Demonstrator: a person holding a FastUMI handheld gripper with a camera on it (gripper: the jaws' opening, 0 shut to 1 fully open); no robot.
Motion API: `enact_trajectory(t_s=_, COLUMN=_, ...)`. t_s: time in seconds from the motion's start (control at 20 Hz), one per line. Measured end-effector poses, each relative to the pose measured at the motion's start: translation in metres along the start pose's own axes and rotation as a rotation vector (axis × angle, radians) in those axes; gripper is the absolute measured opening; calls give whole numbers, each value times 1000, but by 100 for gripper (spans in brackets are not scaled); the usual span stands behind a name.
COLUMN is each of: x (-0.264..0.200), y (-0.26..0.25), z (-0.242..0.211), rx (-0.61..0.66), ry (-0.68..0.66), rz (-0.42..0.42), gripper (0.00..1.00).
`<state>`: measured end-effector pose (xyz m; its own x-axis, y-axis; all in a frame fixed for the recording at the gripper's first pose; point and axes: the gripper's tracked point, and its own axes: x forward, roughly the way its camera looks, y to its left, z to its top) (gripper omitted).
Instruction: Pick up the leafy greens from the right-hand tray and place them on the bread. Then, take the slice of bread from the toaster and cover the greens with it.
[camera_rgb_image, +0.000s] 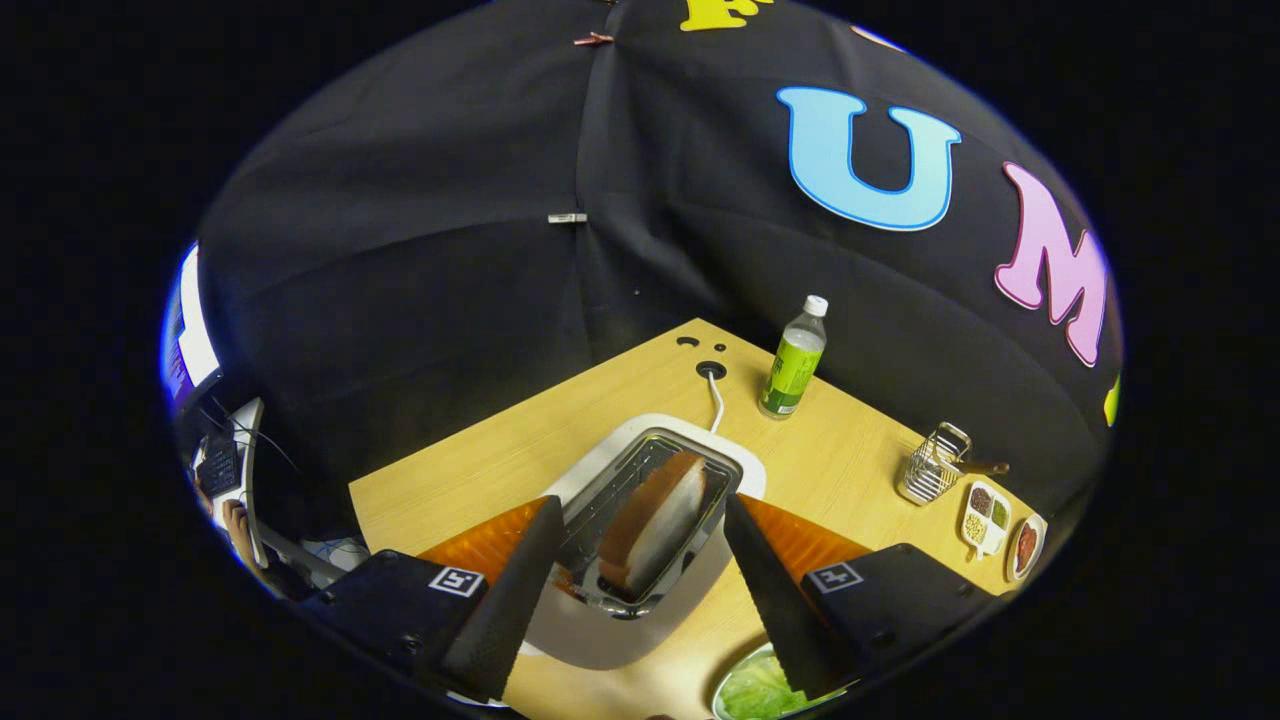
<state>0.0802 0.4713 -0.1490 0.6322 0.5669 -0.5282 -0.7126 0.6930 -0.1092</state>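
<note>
Gripper view, bread slice (655, 520) upright in toaster (640, 600), jaws spread either side.

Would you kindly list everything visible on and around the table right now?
Toaster: one, white with a metal top, between the fingers.
Bread slice: one, brown crust, standing in the toaster slot.
Leafy greens: one heap, green, in a tray by the right finger.
Bottle: one, green label, white cap, beyond the toaster.
Wire basket: one, metal, right of the bottle.
Condiment dish: one, white, beside the basket.
Cable: one, white, behind the toaster.
Table: one, light wood.
Tool: one, open, fingers either side of the toaster.
</note>
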Motion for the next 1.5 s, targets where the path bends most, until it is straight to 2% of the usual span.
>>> enact_trajectory(t_s=0.2, x=18, y=-1, z=-3, rx=39, ry=24, rz=-29, gripper=98)
enact_trajectory(t_s=0.3, x=22, y=-3, z=-4, rx=42, ry=29, rz=-39, gripper=87)
enact_trajectory(t_s=0.45, x=23, y=-4, z=-7, rx=36, ry=39, rz=-49, gripper=59)
enact_trajectory(t_s=0.6, x=23, y=-10, z=-10, rx=36, ry=52, rz=-76, gripper=45)
enact_trajectory(t_s=0.65, x=23, y=-9, z=-13, rx=46, ry=64, rz=-80, gripper=36)
enact_trajectory(t_s=0.85, x=20, y=-7, z=-14, rx=121, ry=88, rz=-90, gripper=20)
enact_trajectory(t_s=1.15, x=8, y=-4, z=1, rx=119, ry=53, rz=-24, gripper=15)
enact_trajectory(t_s=1.5, x=-27, y=-22, z=34, rx=206, ry=-32, rz=-29, gripper=15)
